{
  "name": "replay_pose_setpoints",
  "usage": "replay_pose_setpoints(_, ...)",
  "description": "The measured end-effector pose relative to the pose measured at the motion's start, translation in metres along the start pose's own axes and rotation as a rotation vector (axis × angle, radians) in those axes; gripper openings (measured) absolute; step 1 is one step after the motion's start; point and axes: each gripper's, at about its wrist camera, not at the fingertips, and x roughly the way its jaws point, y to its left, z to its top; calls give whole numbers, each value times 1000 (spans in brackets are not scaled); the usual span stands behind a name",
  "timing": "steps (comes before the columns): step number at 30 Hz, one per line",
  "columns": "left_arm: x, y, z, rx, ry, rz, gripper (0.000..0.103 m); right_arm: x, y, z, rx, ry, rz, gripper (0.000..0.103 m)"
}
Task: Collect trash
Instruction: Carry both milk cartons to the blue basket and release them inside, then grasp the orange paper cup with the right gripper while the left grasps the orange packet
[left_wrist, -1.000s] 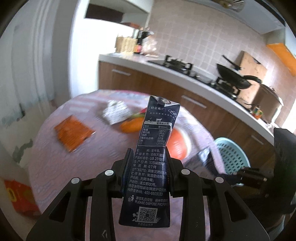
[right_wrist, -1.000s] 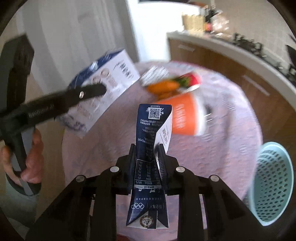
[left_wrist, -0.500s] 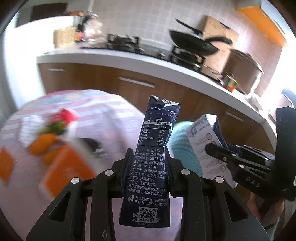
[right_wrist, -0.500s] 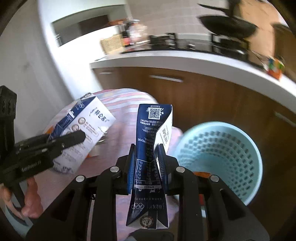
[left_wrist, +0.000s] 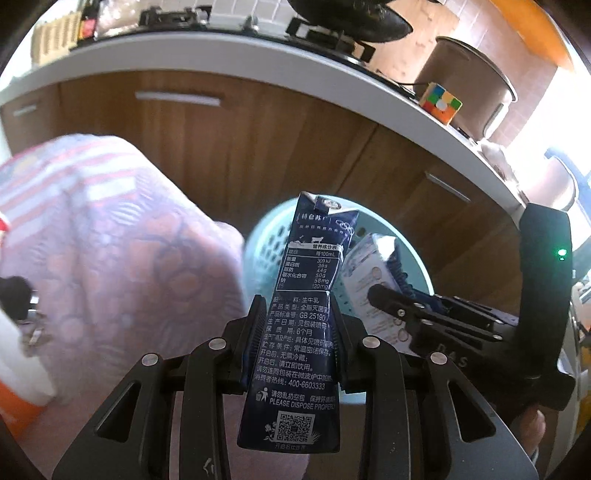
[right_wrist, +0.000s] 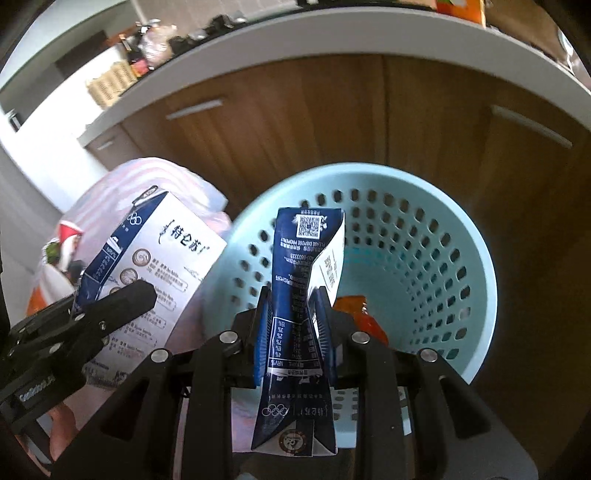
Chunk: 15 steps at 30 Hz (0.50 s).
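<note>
Left gripper (left_wrist: 297, 341): pointed steeply downward, jaws closed on a dark blue milk carton (left_wrist: 300, 325). The carton stands upright between the pads, its nutrition panel facing the camera and its folded top reaching up in front of the basket. In the right wrist view the same carton shows its white printed face, held out to the left of the basket rim.

Right gripper (right_wrist: 293, 325): pointed steeply downward, jaws set narrow and clamped on a second, flattened milk carton (right_wrist: 301, 310). It is squeezed at the waist and sits upside down, its code panel uppermost. It is held directly over the open mouth of the basket.

Light blue perforated basket (right_wrist: 436, 258): on the floor, just beside the cloth-covered counter (left_wrist: 110, 236). An orange wrapper (right_wrist: 360, 317) lies in the bottom, partly hidden behind the right gripper's fingers.

Backdrop: wooden cabinet fronts (left_wrist: 258, 147) under a pale worktop, with a coloured puzzle cube (left_wrist: 441, 101) at its edge.

Hard to make out: the counter surface is blurred, and an orange-and-white object at its left edge is cut off. Only a sliver of a hand (right_wrist: 62, 421) shows beneath the left gripper's handle.
</note>
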Motion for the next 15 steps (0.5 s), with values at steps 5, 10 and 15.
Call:
replay_pose_setpoints(5,-2,-1,0,28,-36,37,61,9,-15,3,36,5,-14,22)
replay_pose_setpoints(10,-16,6,-1,30,-57,39,61,9,-13,5,41,-2,-26,29)
replay_pose_setpoints(15,-33,12,-4,25,-87,40,61,1,2,4,7,-15,-11,29)
